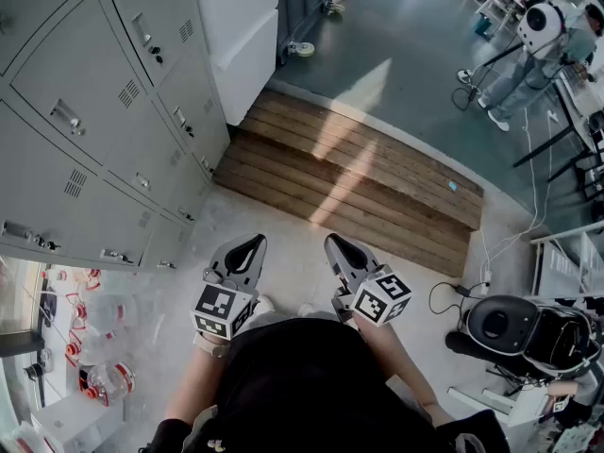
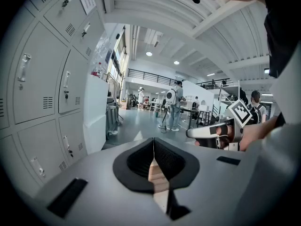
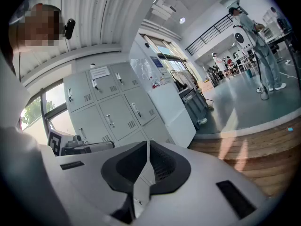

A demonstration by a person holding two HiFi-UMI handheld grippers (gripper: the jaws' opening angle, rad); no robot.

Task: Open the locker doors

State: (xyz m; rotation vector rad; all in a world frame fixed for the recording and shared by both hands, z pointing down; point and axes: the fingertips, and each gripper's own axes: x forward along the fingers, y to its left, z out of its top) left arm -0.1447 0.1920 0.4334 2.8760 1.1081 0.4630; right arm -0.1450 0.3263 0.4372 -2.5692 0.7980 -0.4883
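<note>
A bank of grey lockers [image 1: 85, 130] fills the left of the head view, every door closed, each with a small metal handle [image 1: 66, 116]. Both grippers hang low in front of me, apart from the lockers. The left gripper [image 1: 249, 245] is shut with nothing between its jaws, and so is the right gripper [image 1: 336, 244]. In the left gripper view the left gripper [image 2: 153, 144] points along the locker row [image 2: 42, 79], with the right gripper [image 2: 211, 132] beside it. The right gripper view shows the right gripper [image 3: 148, 146] shut, facing the lockers [image 3: 113, 112].
A wooden platform [image 1: 359, 177] lies ahead on the floor. A white pillar [image 1: 241, 36] stands at the lockers' far end, a wheeled cart [image 1: 304, 8] behind it. A person [image 1: 528, 55] stands far right. A black machine [image 1: 500, 324] and cables sit at right.
</note>
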